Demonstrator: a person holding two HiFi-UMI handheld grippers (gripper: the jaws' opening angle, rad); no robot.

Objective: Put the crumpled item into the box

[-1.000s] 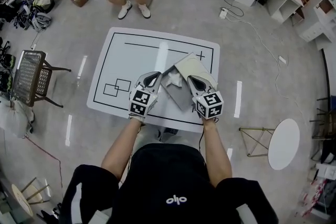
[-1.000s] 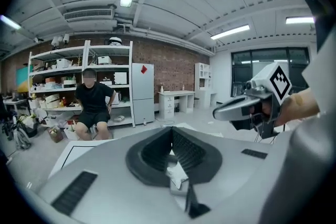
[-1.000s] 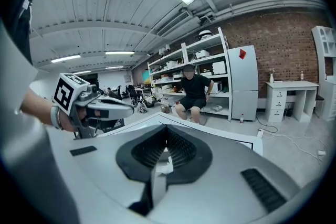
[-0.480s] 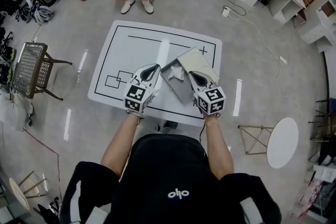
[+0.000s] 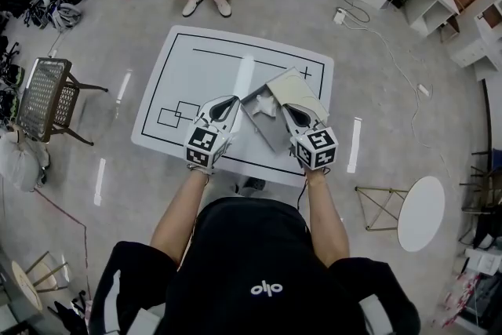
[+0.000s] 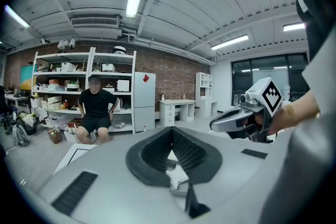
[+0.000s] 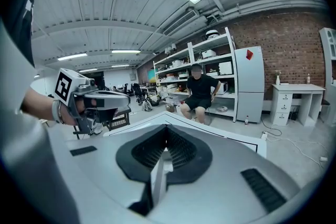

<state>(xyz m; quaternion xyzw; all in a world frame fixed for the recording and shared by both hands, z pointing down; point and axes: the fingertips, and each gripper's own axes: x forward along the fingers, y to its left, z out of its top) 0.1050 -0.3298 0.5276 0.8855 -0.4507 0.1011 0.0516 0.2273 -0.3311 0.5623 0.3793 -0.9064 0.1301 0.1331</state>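
The crumpled paper (image 5: 264,107) lies inside the open box (image 5: 271,136) on the counter (image 5: 196,74). My left tool (image 5: 232,101) hangs beside the box, pinched closed and empty. My right tool (image 5: 287,112) clamps the lid (image 5: 294,94). The paper looks light, soft and springy; I'd pinch a raised fold.

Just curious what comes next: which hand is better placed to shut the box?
Probably the right. The right gripper is clamped on the open lid of the box. The left gripper is shut beside it and seems empty. The crumpled item lies inside.
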